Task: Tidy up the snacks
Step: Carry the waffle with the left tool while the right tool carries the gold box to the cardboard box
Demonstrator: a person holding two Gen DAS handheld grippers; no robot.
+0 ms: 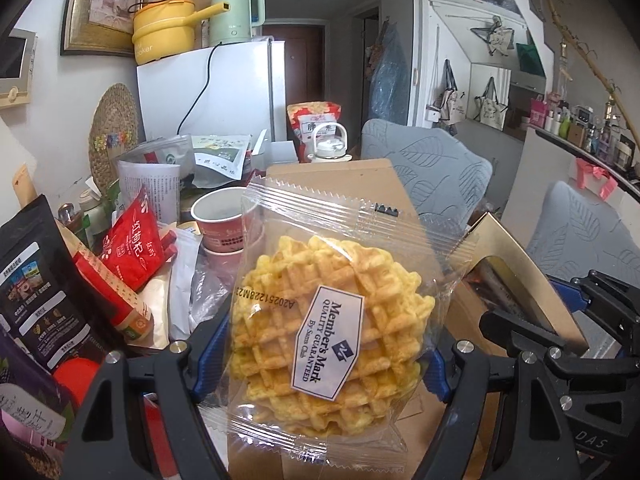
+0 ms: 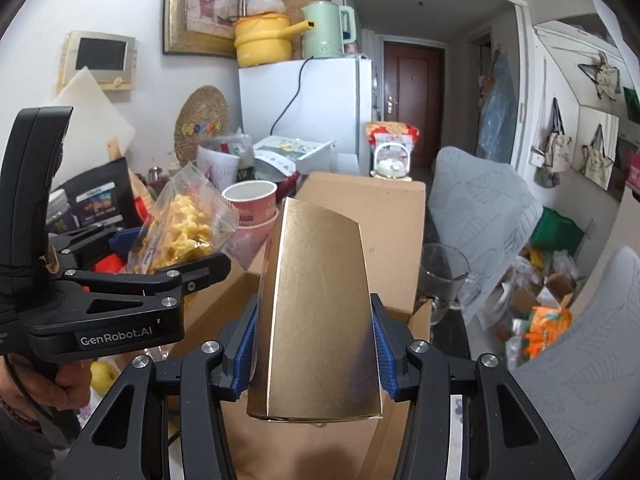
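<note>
My left gripper [image 1: 320, 364] is shut on a clear-wrapped waffle [image 1: 328, 312] with a white Member's Mark label, held upright over an open cardboard box [image 1: 360, 178]. In the right wrist view the same waffle pack [image 2: 184, 228] shows at the left in the left gripper [image 2: 168, 264], with a hand on its handle. My right gripper [image 2: 314, 344] is shut on a gold box [image 2: 316, 320], its blue pads [image 2: 246, 344] pressing both sides, above the cardboard box [image 2: 384, 216]. The gold box [image 1: 516, 280] also appears at the right of the left wrist view, with the right gripper [image 1: 560, 344] beside it.
Stacked red paper cups [image 1: 224, 220] stand left of the cardboard box. Snack bags, a red pouch [image 1: 132, 244] and a black bag [image 1: 36, 292] crowd the left. A glass mug [image 2: 444, 280] sits right of the box. Grey leaf-patterned chairs [image 2: 480, 208] stand at the right; a white fridge [image 2: 308, 112] is behind.
</note>
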